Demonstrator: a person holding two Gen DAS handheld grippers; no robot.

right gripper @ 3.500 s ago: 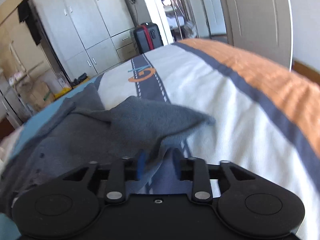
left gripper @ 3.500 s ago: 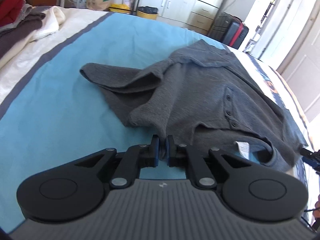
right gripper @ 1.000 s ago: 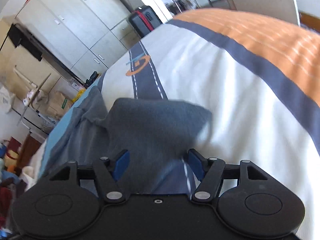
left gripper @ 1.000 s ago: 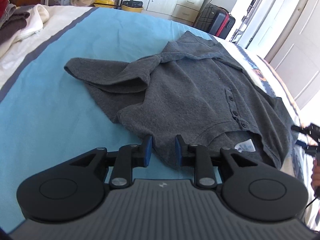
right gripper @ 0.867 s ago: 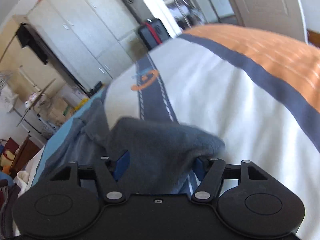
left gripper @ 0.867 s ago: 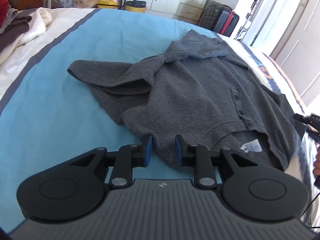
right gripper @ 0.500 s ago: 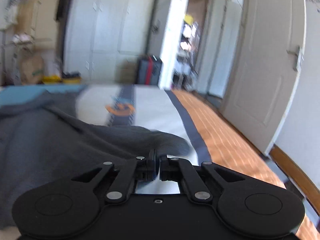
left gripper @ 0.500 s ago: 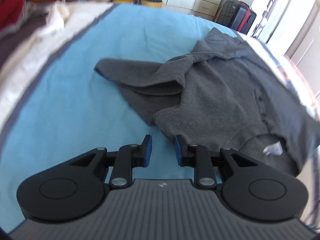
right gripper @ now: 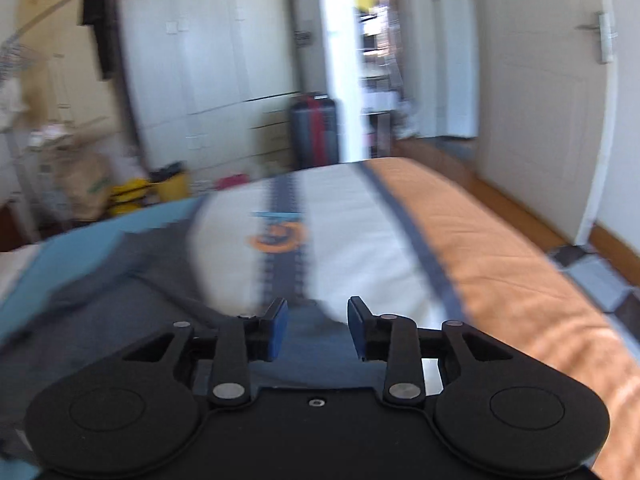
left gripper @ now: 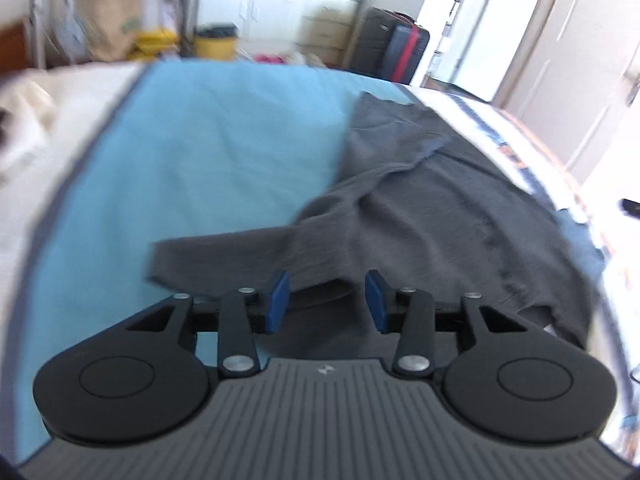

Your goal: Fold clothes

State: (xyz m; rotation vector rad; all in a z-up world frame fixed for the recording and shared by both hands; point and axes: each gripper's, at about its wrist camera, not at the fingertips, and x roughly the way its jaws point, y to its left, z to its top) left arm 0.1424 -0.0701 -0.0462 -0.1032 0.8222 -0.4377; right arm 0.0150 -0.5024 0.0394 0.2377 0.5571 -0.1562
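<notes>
A gray shirt (left gripper: 420, 216) lies spread out on the bed (left gripper: 208, 160), over on the side where the blue part of the cover meets the white stripe. One sleeve (left gripper: 224, 252) sticks out flat across the blue, toward the bed's near edge.

The left gripper (left gripper: 326, 300) hangs just above that sleeve. Its blue fingers (left gripper: 278, 295) have just been opening, and now they stand apart with nothing pinched between them — the cloth is only seen through the gap, lying below.

The right gripper (right gripper: 318, 326) is up over the other side of the shirt (right gripper: 100, 300), near the white stripe with the orange picture (right gripper: 280, 236). Its fingers (right gripper: 276, 326) have just been opening too, and they hold nothing — only the gray-blue cloth and the white cover show beyond them.

Both views are blurry. Past the far end of the bed stand a suitcase (left gripper: 394, 54), a yellow bin (left gripper: 214, 42) and white cupboards (right gripper: 208, 64).
</notes>
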